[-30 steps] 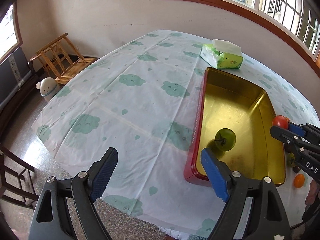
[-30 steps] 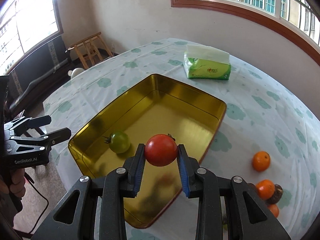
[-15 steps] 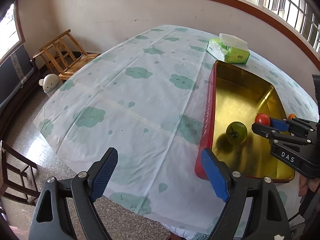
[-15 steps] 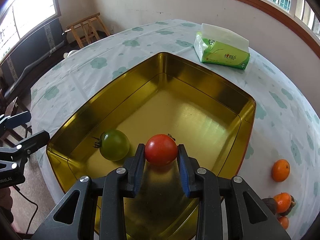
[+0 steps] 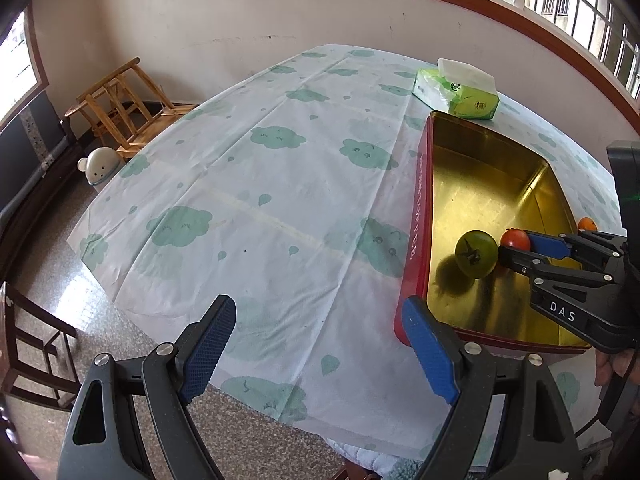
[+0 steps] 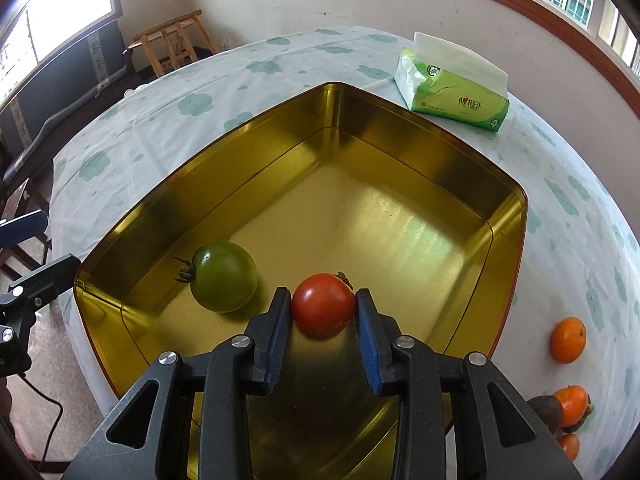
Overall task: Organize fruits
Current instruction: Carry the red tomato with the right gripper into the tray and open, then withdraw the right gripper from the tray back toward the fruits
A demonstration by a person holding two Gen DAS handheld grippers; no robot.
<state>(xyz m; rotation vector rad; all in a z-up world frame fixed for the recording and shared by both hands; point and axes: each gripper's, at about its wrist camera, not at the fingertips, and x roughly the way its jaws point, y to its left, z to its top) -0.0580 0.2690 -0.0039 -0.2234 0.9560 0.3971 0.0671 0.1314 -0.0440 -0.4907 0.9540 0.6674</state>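
My right gripper (image 6: 323, 310) is shut on a red tomato (image 6: 323, 305) and holds it low inside the gold tin tray (image 6: 400, 128), close to its floor. A green tomato (image 6: 223, 276) lies in the tray just left of it. In the left wrist view the tray (image 5: 420, 216) sits to the right, with the green tomato (image 5: 476, 254) and the red tomato (image 5: 515, 239) in my right gripper (image 5: 516, 246). My left gripper (image 5: 320, 344) is open and empty over the table's near edge, left of the tray.
Several oranges (image 6: 568, 340) and a dark fruit (image 6: 544, 412) lie on the tablecloth right of the tray. A green tissue pack (image 6: 454, 88) stands behind the tray. Wooden stools (image 5: 120, 108) and a small white bin (image 5: 100, 164) stand on the floor at the left.
My right gripper has carried the red tomato forward and down into the tray, next to the green tomato. My left gripper has stayed open and shifted slightly left.
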